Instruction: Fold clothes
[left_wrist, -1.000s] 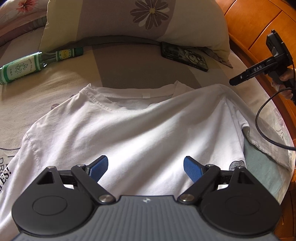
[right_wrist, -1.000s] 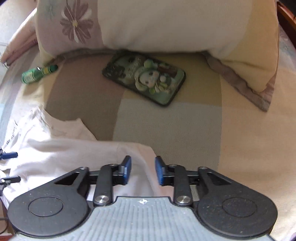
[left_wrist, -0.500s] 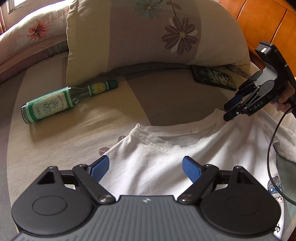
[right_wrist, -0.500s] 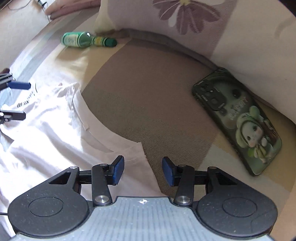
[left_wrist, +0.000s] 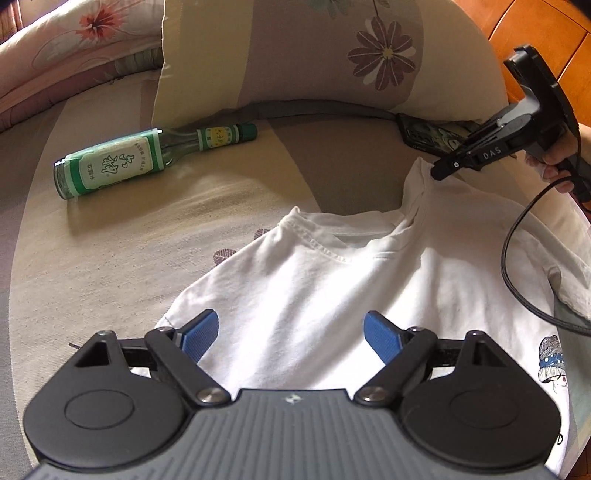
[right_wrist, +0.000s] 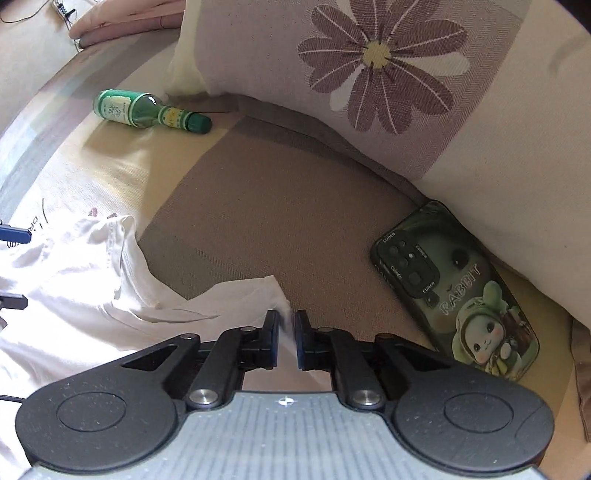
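Bed (left_wrist: 110, 258) w/ patchwork cover carries the white T-shirt (left_wrist: 314, 295), spread flat, collar toward the pillow (left_wrist: 295, 55). Shirt looks light, soft, floppy: prob best taken at shoulder seams or collar edge, both sides. Right hand-held gripper (right_wrist: 286, 325) closing on the shoulder corner, cloth between jaws, fabric tented up. Left hand-held gripper (left_wrist: 291, 334) released, wide, over the shirt body. Bottle (left_wrist: 147, 158) & phone (right_wrist: 461, 295) lie nearby.

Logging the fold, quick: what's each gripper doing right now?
Left gripper: open, empty, over the white T-shirt.
Right gripper: closing on the T-shirt's shoulder edge.
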